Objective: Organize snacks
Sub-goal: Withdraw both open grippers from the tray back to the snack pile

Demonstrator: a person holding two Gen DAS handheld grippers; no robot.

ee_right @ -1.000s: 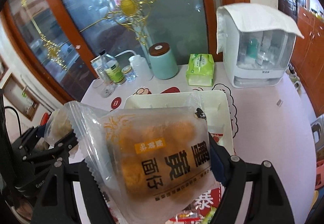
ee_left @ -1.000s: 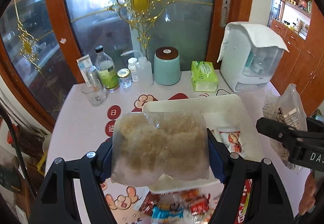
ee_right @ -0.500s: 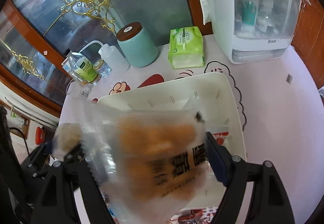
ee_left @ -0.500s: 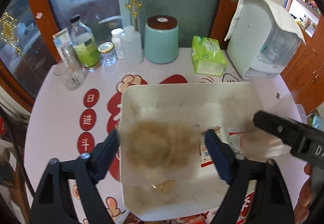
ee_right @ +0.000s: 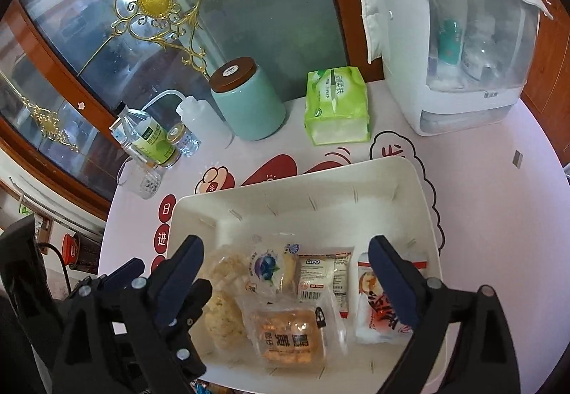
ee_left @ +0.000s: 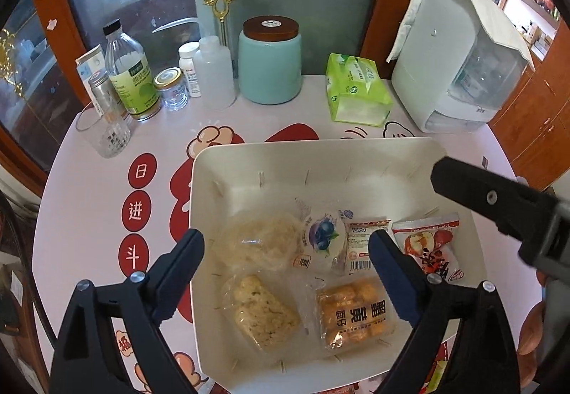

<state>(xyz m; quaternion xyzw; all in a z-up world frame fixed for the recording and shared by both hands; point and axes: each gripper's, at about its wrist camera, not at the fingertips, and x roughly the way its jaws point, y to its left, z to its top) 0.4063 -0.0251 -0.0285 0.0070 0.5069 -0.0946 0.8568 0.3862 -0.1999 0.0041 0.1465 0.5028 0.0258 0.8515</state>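
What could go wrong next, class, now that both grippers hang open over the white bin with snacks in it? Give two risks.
1. The left gripper and right gripper sit close together over the white bin, jaws opening with nothing between them; their fingers could collide.
2. The orange pastry packet and crumbly rice cake lie right beneath; a downward move could crush them.

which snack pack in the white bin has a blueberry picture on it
The round-faced pack in the back row of the white bin, between the pale shredded-snack bag and the barcode packet; no other pack shows blueberries.
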